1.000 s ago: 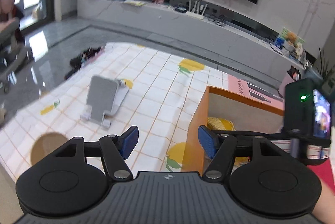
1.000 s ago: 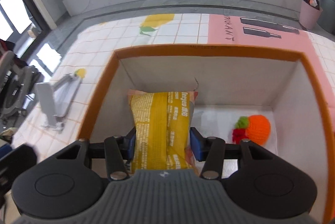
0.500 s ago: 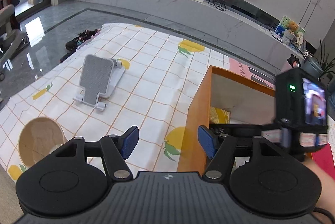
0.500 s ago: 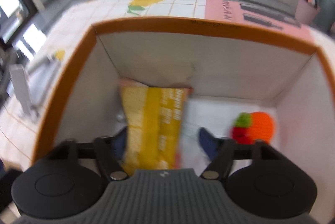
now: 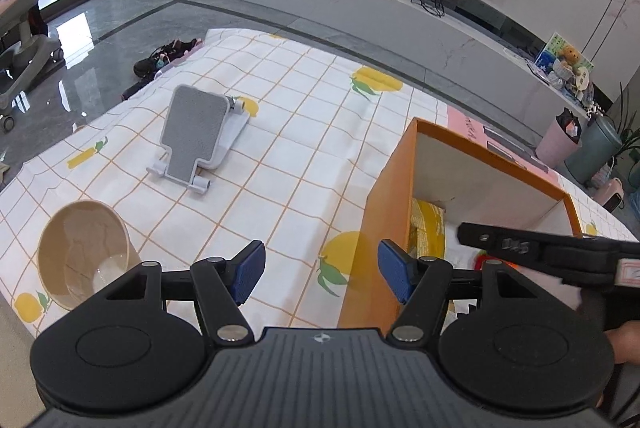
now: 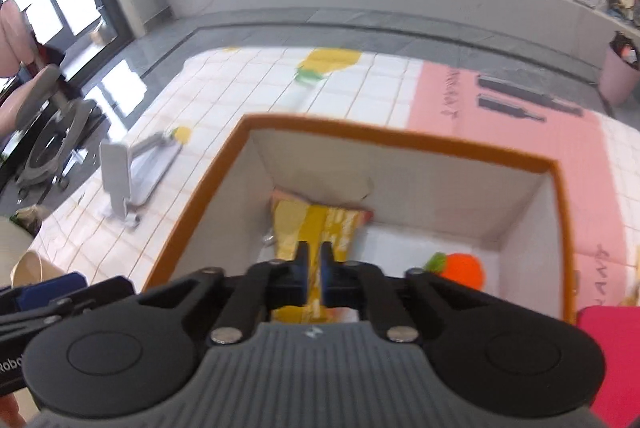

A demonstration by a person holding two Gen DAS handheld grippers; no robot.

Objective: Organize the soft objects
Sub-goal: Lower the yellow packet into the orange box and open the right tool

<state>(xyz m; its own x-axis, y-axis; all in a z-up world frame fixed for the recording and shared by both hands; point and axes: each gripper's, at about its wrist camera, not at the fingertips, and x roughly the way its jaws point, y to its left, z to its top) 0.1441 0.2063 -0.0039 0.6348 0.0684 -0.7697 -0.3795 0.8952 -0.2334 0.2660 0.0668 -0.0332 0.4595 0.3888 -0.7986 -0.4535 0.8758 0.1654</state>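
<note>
The yellow snack bag (image 6: 316, 228) looks like crinkled plastic film. The orange toy (image 6: 464, 270) is knitted yarn. The box (image 6: 400, 137) is matt cardboard, the floor (image 5: 120, 27) glossy stone.

I am reading "Robo" in white letters on the black side of my left gripper (image 6: 52, 298). The dark writing on the pink mat (image 6: 500, 131) and yellow snack bag (image 6: 316, 232) is too blurry for me.

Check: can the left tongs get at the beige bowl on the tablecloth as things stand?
Probably yes. The left tongs are open and empty; the beige bowl lies tipped on the tablecloth to their left, nothing between.
</note>
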